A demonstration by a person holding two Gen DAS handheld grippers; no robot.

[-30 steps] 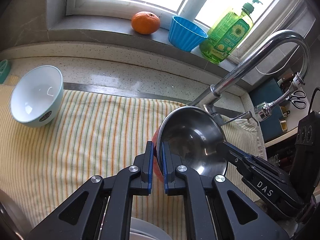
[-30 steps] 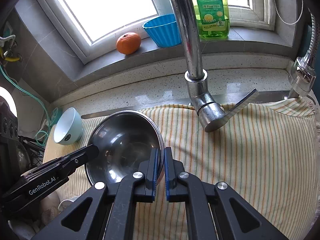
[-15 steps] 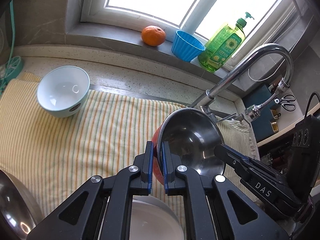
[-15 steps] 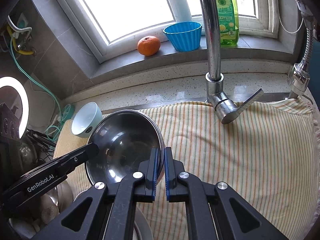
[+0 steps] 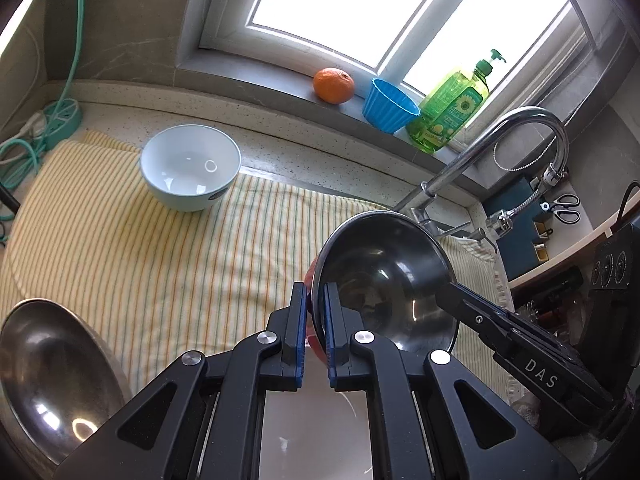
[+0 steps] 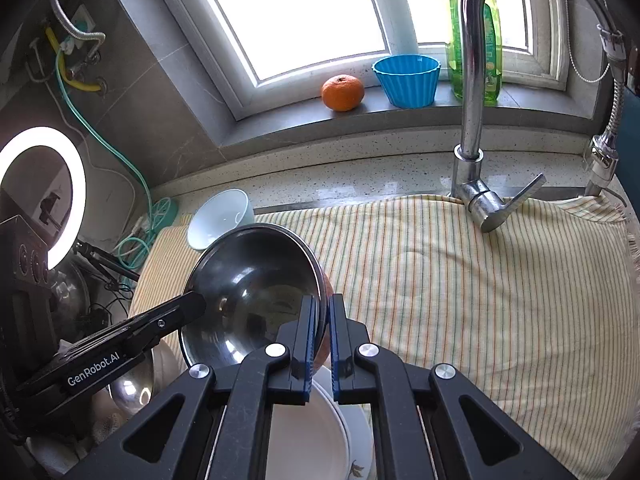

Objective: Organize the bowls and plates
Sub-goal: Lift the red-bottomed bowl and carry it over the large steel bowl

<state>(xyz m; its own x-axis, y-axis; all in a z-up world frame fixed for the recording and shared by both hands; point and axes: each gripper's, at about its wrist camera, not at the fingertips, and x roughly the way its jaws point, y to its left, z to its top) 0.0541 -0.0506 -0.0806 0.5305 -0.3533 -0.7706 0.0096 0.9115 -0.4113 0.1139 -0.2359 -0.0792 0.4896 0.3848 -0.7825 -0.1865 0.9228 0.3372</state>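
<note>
Both tongs are clamped on the rim of one steel bowl [image 5: 386,280], which hangs tilted in the air above the striped cloth [image 5: 160,264] that covers the tabletop: the left tongs [image 5: 315,320] pinch its left rim with narrow jaws, and the right tongs [image 6: 323,336] pinch the opposite rim the same way. The bowl's outside shows red-orange beside the blue pads. Under the bowl, at the near edge of the tabletop, lies a white plate [image 6: 312,440], on another plate with a small leaf pattern on its rim. A pale blue bowl [image 5: 190,168] stands upright on the cloth near the far left corner, well apart from the held one. A second steel bowl [image 5: 52,376] sits at the near left edge. On the window sill at the back stand an orange [image 5: 333,85], a blue fluted cup [image 5: 390,106] and a green soap bottle [image 5: 456,108] in a row. The tap [image 6: 476,92] rises from the far right side of the tabletop.
</note>
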